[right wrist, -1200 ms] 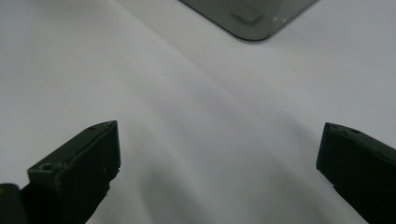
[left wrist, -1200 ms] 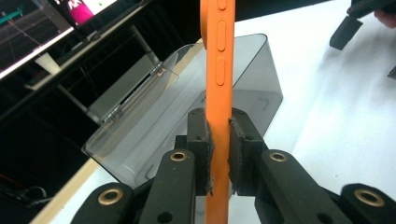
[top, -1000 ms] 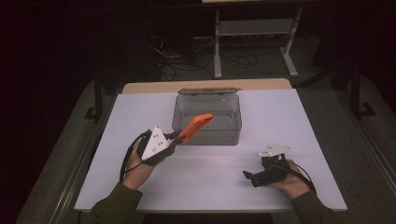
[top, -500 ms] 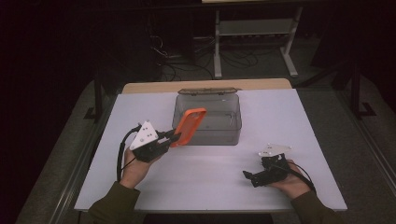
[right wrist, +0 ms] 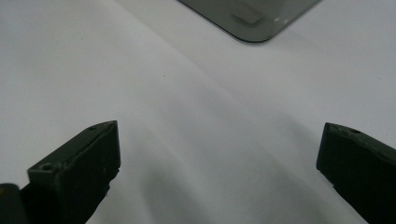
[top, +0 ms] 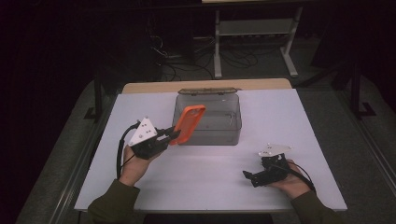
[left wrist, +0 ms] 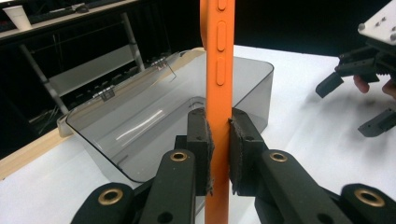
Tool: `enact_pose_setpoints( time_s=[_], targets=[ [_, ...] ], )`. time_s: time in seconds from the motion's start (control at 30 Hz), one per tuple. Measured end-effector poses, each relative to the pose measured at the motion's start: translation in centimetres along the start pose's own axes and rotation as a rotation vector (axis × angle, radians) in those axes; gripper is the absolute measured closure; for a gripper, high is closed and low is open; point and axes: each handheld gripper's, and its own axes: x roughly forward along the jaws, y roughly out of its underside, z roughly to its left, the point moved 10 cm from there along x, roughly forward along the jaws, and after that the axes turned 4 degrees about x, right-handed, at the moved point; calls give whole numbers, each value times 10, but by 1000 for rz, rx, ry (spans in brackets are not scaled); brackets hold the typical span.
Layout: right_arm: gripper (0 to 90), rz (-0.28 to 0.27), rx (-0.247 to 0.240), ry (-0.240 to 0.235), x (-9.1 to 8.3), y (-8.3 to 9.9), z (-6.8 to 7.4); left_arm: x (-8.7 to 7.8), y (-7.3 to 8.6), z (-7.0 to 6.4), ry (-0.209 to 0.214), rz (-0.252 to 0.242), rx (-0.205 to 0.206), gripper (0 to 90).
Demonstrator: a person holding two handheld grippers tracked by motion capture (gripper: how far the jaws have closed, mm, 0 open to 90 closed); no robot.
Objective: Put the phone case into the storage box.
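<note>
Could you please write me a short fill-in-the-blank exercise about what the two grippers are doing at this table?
1. The left gripper is shut on an ______ phone case.
2. The case is held over the near left corner of a clear grey ______, whose lid is open.
3. The right gripper has its fingers ______, with nothing between them.
4. It rests on the ______ table.

Missing words: orange; box; open; white

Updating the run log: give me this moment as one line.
left tongs: shut on orange phone case, held over box's left end | right tongs: open, resting on table | clear box: lid open
</note>
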Motion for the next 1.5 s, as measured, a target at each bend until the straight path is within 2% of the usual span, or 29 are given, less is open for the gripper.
enact_pose_setpoints(
  time_s=[0.37, 0.57, 0.93, 1.33, 1.5],
  targets=[
    [0, 1, -1, -1, 0, 0, 0, 9, -18, 13, 4, -22, -17, 803],
    [0, 1, 0, -2, 0, 0, -1, 18, -28, 17, 1, -27, -6, 803],
    [0, 0, 2, -3, 0, 0, -1, 29, -39, 29, -14, -33, -11, 803],
    [0, -3, 5, -3, -1, 0, -1, 43, -43, 38, -5, -5, -43, 803],
    [0, -3, 5, -3, -1, 0, -1, 50, -39, 43, 1, 34, -68, 802]
  ],
)
